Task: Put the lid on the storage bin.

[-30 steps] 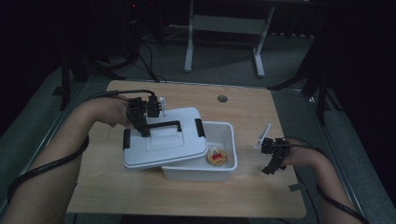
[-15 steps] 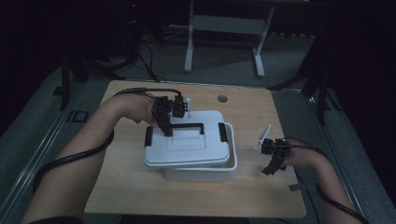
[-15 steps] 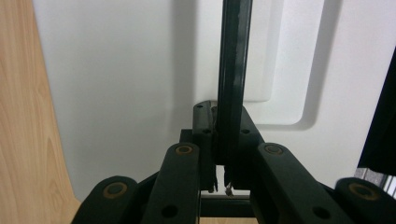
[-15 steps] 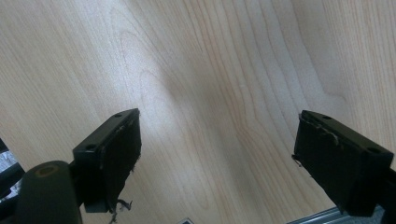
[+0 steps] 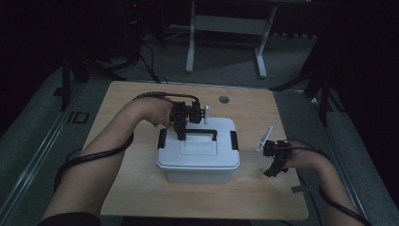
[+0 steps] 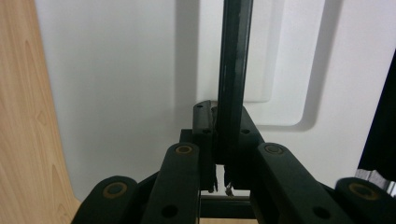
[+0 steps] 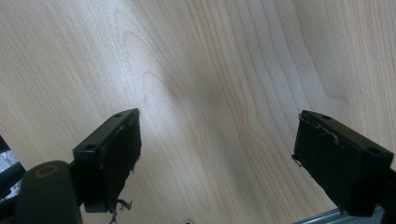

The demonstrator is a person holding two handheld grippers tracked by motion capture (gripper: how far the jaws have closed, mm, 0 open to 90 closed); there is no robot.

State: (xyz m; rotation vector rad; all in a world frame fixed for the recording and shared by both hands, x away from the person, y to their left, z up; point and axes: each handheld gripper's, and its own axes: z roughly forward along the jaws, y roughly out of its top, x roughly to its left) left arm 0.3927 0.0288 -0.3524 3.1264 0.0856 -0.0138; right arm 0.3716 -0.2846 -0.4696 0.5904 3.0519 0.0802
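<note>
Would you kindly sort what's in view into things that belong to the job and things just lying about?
In the job:
- white plastic box lid
- lid's black carry handle
- white plastic box
- left gripper, shut on the handle

Lying about:
- right gripper, open over the wooden table
- grey metal stand

We are reaching our left gripper toward twelve o'clock, jaws clamping tight on a thin bar, while our right gripper is resting at three o'clock, jaws gaping wide.
</note>
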